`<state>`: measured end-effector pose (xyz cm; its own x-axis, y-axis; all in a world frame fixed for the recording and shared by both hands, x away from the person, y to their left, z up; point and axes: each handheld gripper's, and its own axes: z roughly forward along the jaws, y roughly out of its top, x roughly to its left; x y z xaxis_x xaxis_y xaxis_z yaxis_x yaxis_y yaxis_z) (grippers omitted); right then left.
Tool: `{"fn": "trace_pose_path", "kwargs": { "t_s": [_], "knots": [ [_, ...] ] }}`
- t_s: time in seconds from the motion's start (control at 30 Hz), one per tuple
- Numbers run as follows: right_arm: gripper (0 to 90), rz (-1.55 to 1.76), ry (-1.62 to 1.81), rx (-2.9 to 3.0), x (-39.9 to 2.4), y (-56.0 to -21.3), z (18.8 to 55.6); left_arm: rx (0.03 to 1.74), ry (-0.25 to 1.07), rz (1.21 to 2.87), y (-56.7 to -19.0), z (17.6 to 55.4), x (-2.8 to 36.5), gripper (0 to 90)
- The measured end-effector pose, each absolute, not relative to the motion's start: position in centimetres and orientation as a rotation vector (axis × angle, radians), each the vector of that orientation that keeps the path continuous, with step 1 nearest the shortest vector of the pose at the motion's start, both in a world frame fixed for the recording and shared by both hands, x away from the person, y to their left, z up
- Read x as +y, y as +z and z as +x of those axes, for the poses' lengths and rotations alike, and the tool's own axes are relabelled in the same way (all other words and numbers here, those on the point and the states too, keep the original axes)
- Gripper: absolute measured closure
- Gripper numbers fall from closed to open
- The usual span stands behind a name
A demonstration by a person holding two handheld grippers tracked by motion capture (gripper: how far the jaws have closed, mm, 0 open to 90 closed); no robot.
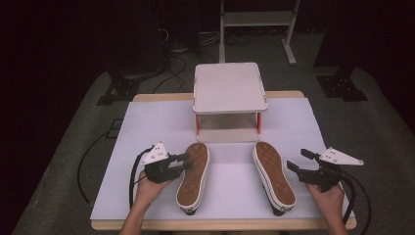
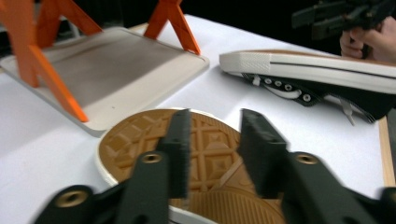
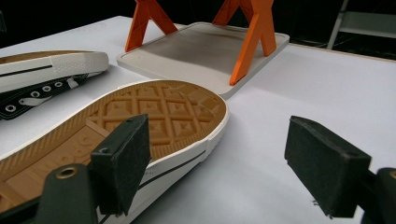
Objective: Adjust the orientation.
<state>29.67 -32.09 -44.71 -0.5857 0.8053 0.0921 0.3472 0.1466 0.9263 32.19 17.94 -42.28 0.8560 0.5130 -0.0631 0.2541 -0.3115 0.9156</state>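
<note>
On the white counter (image 1: pixel 147 127), at about 6 o'clock from the small two-level shelf (image 1: pixel 229 88), two shoes lie with their brown soles turned up: the left shoe (image 1: pixel 194 177) at 7 o'clock and the right shoe (image 1: pixel 274 177) at 5 o'clock. Neither is on the shelf, so I judge the placing is not yet begun. The left gripper (image 1: pixel 185 161) has its jaws apart over the edge of the left shoe's sole, not pressing. The right gripper (image 1: pixel 299 160) waits just beside the right shoe, jaws wide apart and empty. Both grasps and both lifts are left.
</note>
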Motion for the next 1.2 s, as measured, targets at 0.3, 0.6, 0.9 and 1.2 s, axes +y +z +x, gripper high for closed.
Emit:
{"fn": "trace_pose_path", "kwargs": {
  "t_s": [0.3, 0.6, 0.9, 1.2],
  "knots": [
    [22.0, 1.093, 1.422, 1.997, -32.2, -44.7, 29.5, 0.578, 0.241, 2.014, -43.4, 32.7, 17.1, 78.4],
    [22.0, 1.093, 1.411, 2.0, -32.2, -44.7, 29.4, 0.594, 0.215, 1.993, -43.5, 32.8, 18.5, 79.1],
    [22.0, 1.079, 1.406, 2.028, -31.5, -44.7, 29.9, 0.647, 0.224, 1.962, -44.0, 32.5, 21.7, 77.5],
    [22.0, 1.059, 1.373, 2.058, -30.6, -44.9, 30.2, 0.68, 0.241, 1.953, -44.3, 32.2, 23.1, 75.4]
  ]
}}
